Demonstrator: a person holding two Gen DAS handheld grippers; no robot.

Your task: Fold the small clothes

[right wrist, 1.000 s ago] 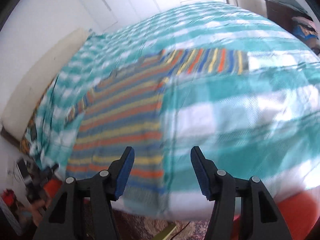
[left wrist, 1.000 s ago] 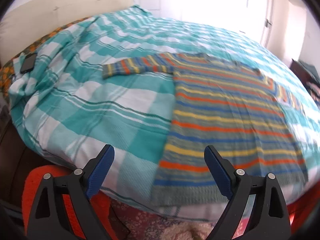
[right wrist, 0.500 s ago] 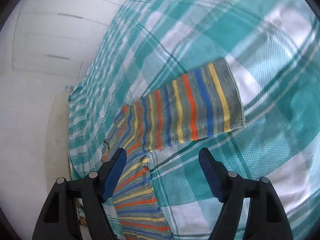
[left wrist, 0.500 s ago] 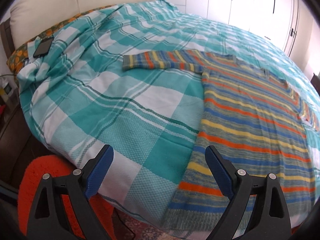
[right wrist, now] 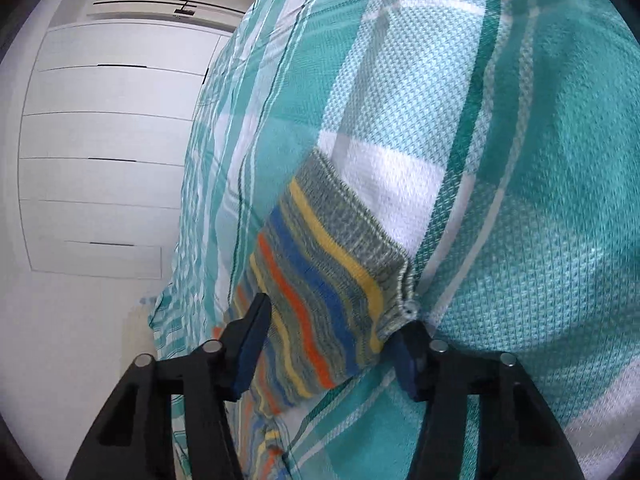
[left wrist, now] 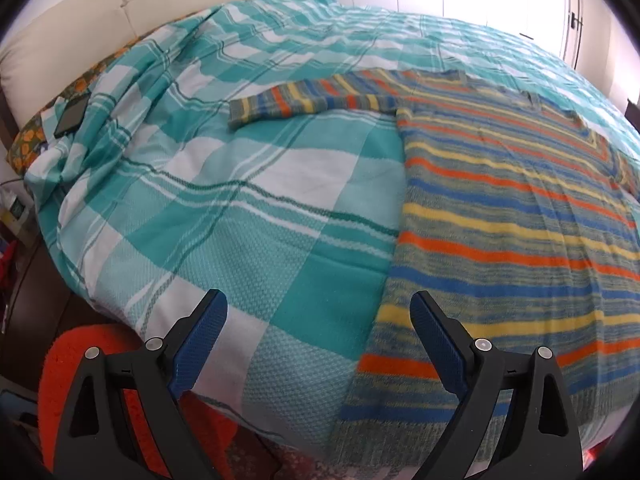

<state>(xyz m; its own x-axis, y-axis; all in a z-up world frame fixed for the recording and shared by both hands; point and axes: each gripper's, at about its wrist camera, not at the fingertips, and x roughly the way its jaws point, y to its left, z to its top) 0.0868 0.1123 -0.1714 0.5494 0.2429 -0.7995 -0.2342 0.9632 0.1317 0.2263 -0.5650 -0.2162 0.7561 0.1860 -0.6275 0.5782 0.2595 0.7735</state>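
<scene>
A: How far along is the folding?

B: Barely begun, I'd say. The striped knit sweater lies flat on the bed, body spread, one sleeve stretched out sideways. No fold shows yet.

A: And the tools?

B: The right gripper has just been closing around the cuff of the other sleeve; the knit bunches between its jaws, though I can't tell if the pads truly pinch it. The left gripper hangs wide open near the hem, holding nothing.

A: The room?

B: A teal checked bedspread, a cream headboard, a dark phone near the pillow end, white wardrobe doors, an orange rug below
</scene>
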